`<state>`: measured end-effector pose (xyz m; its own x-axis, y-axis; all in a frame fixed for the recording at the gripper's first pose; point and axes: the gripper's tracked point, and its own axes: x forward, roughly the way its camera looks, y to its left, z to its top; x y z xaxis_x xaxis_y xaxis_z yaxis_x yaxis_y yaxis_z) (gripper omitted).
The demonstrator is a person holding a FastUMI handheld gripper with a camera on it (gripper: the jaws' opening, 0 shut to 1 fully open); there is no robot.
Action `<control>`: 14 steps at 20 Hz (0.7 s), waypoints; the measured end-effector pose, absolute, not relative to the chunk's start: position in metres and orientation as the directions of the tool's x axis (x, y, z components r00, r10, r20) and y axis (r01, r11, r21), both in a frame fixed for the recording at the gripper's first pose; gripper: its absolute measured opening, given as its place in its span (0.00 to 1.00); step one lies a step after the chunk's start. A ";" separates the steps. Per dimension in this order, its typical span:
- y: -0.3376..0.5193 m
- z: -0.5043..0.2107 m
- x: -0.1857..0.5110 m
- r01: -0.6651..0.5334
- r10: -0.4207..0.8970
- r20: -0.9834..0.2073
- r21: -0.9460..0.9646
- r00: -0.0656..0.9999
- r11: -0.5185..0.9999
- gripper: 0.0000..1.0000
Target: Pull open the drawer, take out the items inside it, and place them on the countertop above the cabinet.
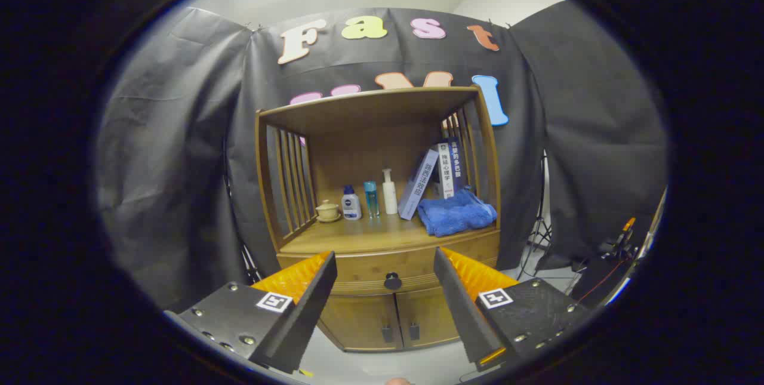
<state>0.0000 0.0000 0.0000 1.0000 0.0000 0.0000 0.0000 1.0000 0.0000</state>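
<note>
1. Gripper view: gripper [385, 265] jaws spread wide, nothing between them; two black wedge fingers [310, 307] with orange ribbed backs.
2. Just beyond the jaws, one wooden drawer [358, 274], shut, with one round black knob [392, 281].
3. Below the drawer, two cabinet doors [391, 316].
4. Surface [352, 236] above holds one lidded cup [327, 211], three bottles [371, 198], three leaning books [439, 173], one folded blue towel [456, 213], fuzzy.

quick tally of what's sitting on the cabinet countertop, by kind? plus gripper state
Bottles: 3, namely dark-capped white bottle, clear blue bottle, white pump bottle
Leaning books: 3
Folded blue towel: 1
Small beige lidded cup on saucer: 1
Total: 8
Gripper: open, the closed drawer's round black knob ahead between its fingers.
</note>
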 end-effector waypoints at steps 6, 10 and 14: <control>0.001 0.007 -0.008 -0.012 0.012 -0.010 -0.002 1.000 1.000 0.98; 0.001 0.016 -0.022 -0.024 0.024 -0.020 0.003 1.000 1.000 0.98; -0.012 0.031 -0.035 -0.012 0.012 -0.006 0.001 1.000 1.000 0.98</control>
